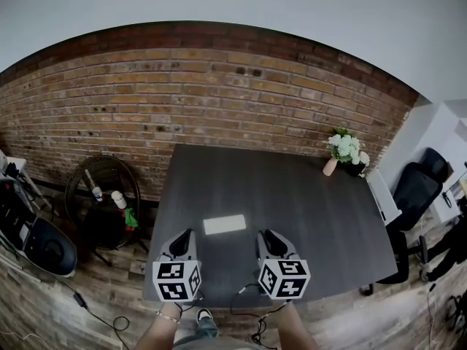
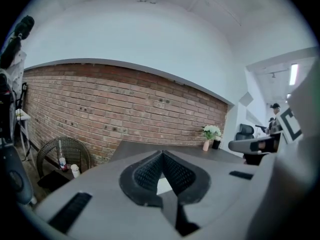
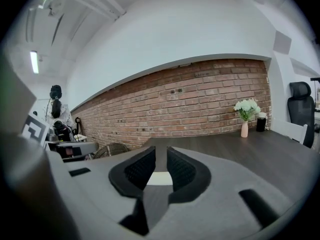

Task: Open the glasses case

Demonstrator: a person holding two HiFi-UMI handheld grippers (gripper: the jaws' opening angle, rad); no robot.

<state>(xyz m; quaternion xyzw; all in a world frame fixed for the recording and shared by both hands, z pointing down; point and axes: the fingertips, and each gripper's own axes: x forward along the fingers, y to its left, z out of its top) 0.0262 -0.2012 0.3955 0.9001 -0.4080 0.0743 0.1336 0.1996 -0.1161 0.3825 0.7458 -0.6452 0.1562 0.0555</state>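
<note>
The glasses case (image 1: 224, 224) is a flat, pale, oblong box with rounded corners and a smooth matt skin. It lies lid down on the dark grey table (image 1: 306, 217), whose top is a dull, fine-grained square slab. Behind the table runs a rough red brick wall (image 1: 219, 100) with pale mortar lines. At the table's far right corner stands a slim pink vase (image 1: 330, 167) with a bunch of white flowers (image 1: 346, 146) and a dark pot just beside it. A round wicker chair (image 1: 102, 188) sits on the plank floor to the left, and a black padded office chair (image 1: 416, 188) to the right.

The left gripper (image 1: 183, 236) has its jaws together: in the left gripper view the two black ribbed pads (image 2: 147, 174) meet at their tips in a point, with nothing between them. The right gripper (image 1: 268, 238) has its jaws apart, the ribbed pads (image 3: 137, 171) standing parallel with a clear gap and nothing clamped.

The case lies on the table near its front edge, ahead of both grippers and between their lines, a little nearer the left one. Neither gripper touches it; each gripper view shows a strip of the pale case beyond its jaws
</note>
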